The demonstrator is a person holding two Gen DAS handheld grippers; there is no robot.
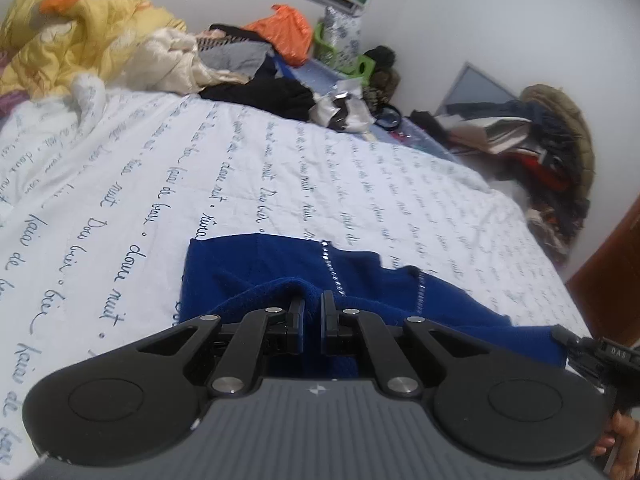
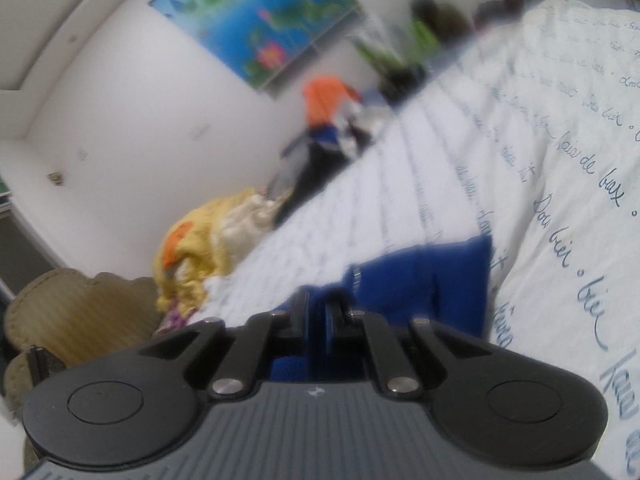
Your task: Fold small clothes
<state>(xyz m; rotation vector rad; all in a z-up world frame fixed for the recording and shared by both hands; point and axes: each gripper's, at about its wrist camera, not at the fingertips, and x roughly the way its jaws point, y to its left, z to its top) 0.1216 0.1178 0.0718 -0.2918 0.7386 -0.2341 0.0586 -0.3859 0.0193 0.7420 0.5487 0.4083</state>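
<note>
A royal-blue garment (image 1: pixel 280 268) with lines of small rhinestones lies on the white bed sheet (image 1: pixel 120 184) printed with dark script. My left gripper (image 1: pixel 313 300) is shut on a raised fold of its near edge, lifting it slightly. The right gripper's tip shows at the far right of the left wrist view (image 1: pixel 568 338), at the garment's right corner. In the right wrist view, which is tilted and blurred, my right gripper (image 2: pixel 317 306) is shut on the blue garment (image 2: pixel 420 280), with the fabric pinched between its fingers.
A yellow and orange quilt (image 1: pixel 80 32) and a heap of mixed clothes (image 1: pixel 256 64) lie at the head of the bed. Green and floral boxes (image 1: pixel 344 44) stand by the wall. A cluttered chair (image 1: pixel 548 152) is at the right. A tan cushion (image 2: pixel 80 312) sits beside the bed.
</note>
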